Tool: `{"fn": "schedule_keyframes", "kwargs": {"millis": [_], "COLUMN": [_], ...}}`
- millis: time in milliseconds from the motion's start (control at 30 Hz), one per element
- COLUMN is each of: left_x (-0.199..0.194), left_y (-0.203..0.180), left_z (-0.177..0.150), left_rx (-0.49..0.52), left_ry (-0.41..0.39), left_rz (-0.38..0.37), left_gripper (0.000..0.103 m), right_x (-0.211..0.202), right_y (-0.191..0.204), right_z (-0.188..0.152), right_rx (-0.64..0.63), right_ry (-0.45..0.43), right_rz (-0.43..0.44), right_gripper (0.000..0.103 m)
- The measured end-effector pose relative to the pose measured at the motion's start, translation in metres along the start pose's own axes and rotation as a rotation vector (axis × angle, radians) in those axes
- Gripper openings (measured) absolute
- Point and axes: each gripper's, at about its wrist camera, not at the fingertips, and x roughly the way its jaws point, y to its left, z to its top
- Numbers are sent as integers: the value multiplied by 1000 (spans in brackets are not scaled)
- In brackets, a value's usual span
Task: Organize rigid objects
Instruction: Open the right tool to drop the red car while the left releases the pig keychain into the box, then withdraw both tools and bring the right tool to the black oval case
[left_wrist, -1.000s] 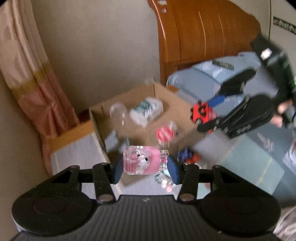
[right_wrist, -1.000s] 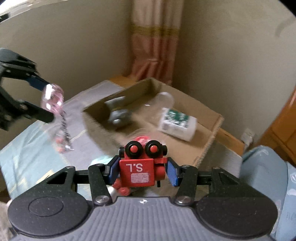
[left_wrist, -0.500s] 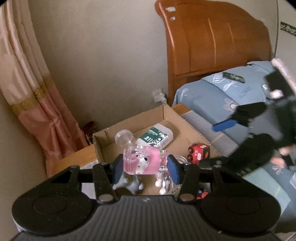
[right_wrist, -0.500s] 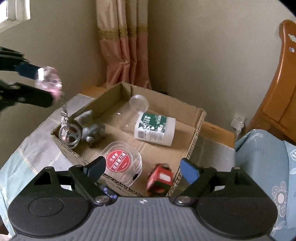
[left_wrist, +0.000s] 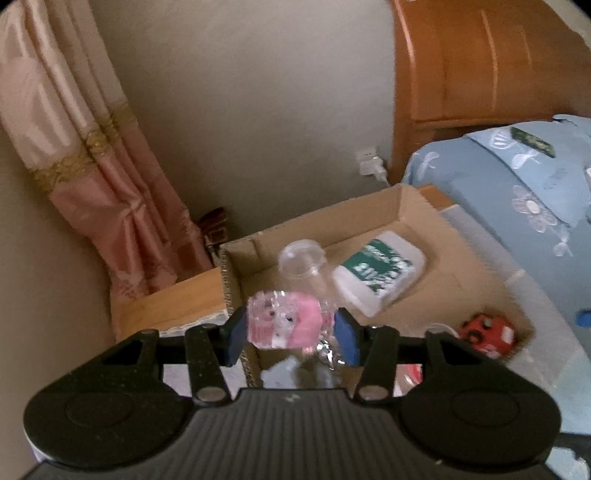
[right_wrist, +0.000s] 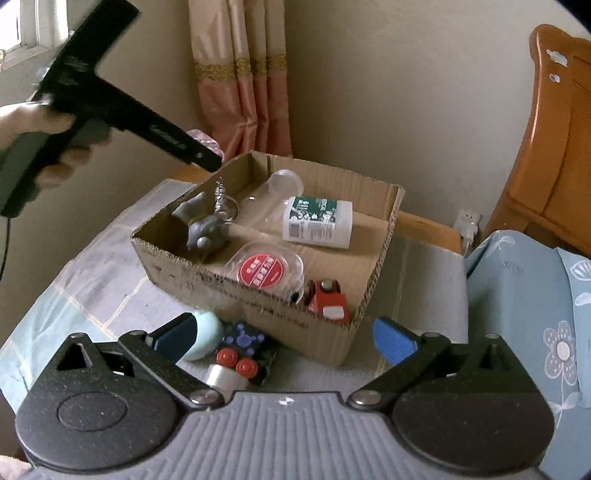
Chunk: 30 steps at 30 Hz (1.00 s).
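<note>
Two claws at work: my left claw (left_wrist: 291, 334), jaws just easing apart, has the pink charm (left_wrist: 282, 325) between them over the box (right_wrist: 380, 229), ready to drop; my right claw (right_wrist: 284, 336) gapes empty, its red toy (right_wrist: 328, 299) boxed.

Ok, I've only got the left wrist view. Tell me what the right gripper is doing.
Observer: The right gripper has just been opening its jaws. Nothing is between them.
Operator: Give me what's still outside the cardboard box.
Observer: In front of it lie a pale green ball, a dark toy with red knobs and a clear tape roll.
Operator: Now tell me what's under my pink charm.
Observer: Its key ring hangs by a grey figurine at the box's left end. I can't tell whether they touch.
</note>
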Motion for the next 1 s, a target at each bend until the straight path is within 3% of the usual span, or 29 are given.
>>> {"fn": "schedule_keyframes", "kwargs": {"millis": [33,100,267,367,467,800,1000], "left_x": [2,0,-16,-28,-38,-46,-45], "left_y": [0,-2,-10,-16,-24,-57,-57], "left_z": [-1,-4,-17,-29,-42,-105,-151], "left_rx": [-4,-7,-9,-7,5,-28,-168], "left_ry": [-6,-36,-81,-118,-132,-111,-66], "left_rz": [19,55,35,38,61,55,59], "left_gripper": [79,90,91,99,100,101,101], "right_x": [-1,-2,-1,0,4,6,0], "right_y": [0,0,3,5,10,37,48], "right_z": [-2,-7,-16,-22,-30,-68,-93], "right_rx": [2,7,8,23,34,48,62], "right_ry": [2,8,27,28,31,50,32], "right_rz": [-2,-5,-28,-18,-25,-65,-83], "right_gripper": [103,103,103,103,103,103,103]}}
